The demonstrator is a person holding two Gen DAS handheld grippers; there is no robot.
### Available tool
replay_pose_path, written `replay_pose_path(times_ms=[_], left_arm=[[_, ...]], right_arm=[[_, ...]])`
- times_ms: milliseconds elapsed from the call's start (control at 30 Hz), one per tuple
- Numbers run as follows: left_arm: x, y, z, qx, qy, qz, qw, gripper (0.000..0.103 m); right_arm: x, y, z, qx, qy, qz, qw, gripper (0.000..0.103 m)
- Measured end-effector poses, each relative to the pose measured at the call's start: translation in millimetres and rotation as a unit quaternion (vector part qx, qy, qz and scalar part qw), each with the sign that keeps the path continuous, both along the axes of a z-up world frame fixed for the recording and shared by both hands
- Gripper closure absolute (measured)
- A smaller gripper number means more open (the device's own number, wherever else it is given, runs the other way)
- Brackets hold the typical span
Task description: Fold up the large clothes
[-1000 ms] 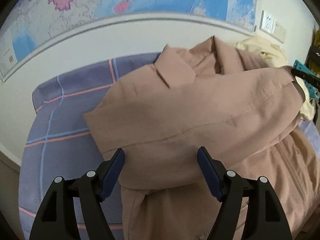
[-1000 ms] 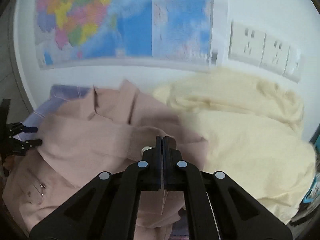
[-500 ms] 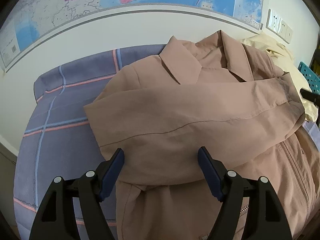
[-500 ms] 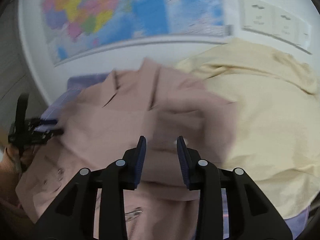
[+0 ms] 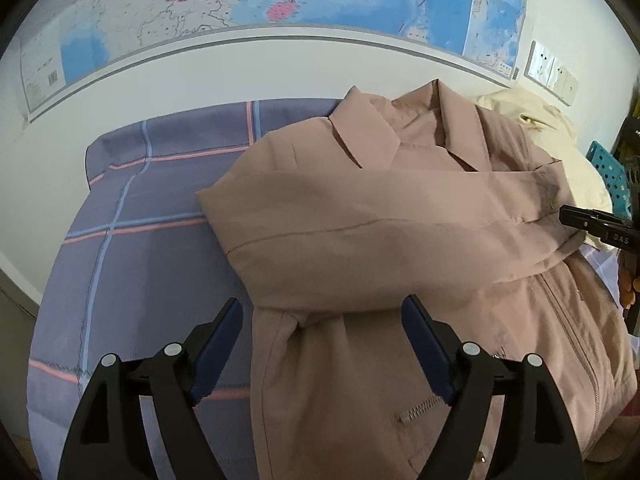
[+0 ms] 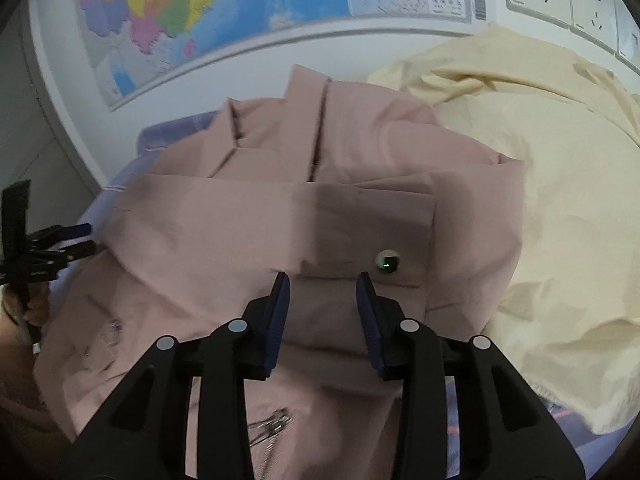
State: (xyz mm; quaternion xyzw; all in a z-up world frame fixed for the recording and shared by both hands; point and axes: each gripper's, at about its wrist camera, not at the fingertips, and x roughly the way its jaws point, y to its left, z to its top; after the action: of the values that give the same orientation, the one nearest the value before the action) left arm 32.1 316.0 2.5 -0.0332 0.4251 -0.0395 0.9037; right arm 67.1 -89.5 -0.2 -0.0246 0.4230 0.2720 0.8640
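One sleeve (image 5: 400,224) already lies folded across the chest of the pink jacket (image 5: 360,380) at frame centre, so we judge the other sleeve and body folds remain; our left gripper (image 5: 322,344) gapes wide and empty, our right gripper (image 6: 322,294), just opening, holds nothing.

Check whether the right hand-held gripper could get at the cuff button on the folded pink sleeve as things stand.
Probably yes. The right hand-held gripper, whose jaws have just been opening with nothing between them, points at the cuff, and the button lies uncovered on top of the sleeve just beyond its right fingertip.
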Motion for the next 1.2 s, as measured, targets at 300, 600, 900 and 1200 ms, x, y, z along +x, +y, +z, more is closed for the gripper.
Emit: replay_pose_path(times_ms=[300, 600, 900, 1200], left_arm=[[-3, -15, 4, 0.013, -0.007, -0.023, 0.9996, 0.024], [24, -27, -13, 0.016, 0.025, -0.029, 0.9991, 0.024], [-10, -7, 1, -0.001, 0.001, -0.007, 1.0, 0.018], [-64, 19, -11, -0.04, 0.019, 0.019, 0.9988, 0.018]], right_arm=[[-10, -6, 7, 0.005, -0.011, -0.017, 1.0, 0.055], [20, -19, -12, -0.016, 0.018, -0.056, 0.998, 0.052], [-17, -43, 10, 0.053, 0.018, -0.043, 0.997, 0.044], [-76, -86, -9, 0.103, 0.074, -0.063, 0.99, 0.039]])
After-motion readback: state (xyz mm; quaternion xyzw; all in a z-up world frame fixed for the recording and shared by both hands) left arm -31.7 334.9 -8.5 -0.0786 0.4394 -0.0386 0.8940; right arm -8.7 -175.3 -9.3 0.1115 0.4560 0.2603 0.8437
